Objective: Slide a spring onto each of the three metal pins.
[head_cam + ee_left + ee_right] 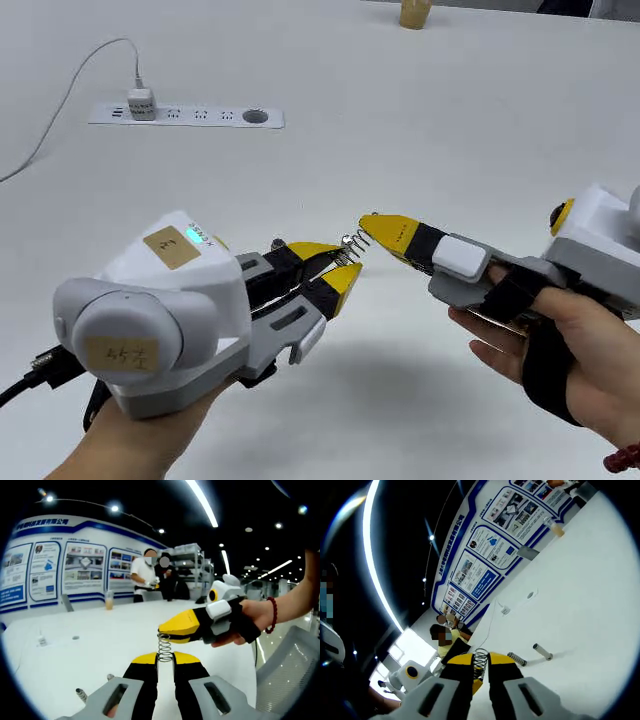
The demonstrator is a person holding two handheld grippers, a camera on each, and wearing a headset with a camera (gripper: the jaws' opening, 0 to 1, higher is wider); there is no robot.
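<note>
With the left gripper (165,658) clamped narrow on the lower end of 1 spring (164,647) above the table (400,120), and the closed right gripper (385,231) touching its upper end, hold the coils straight, uncrushed and aligned with the bare pin (541,651).

On left gripper (340,268) body: tan sticker (171,247) on top, handwritten mark, not legible. Also second tan sticker (120,353) on rounded rear end, handwritten scrawl, possibly digits, unreadable. Beside green light (192,236), tiny print (203,236), too small. Far behind left gripper, wall banner (42,524): white Chinese characters on blue, blurred. Same wall, posters (82,567): text illegible.
</note>
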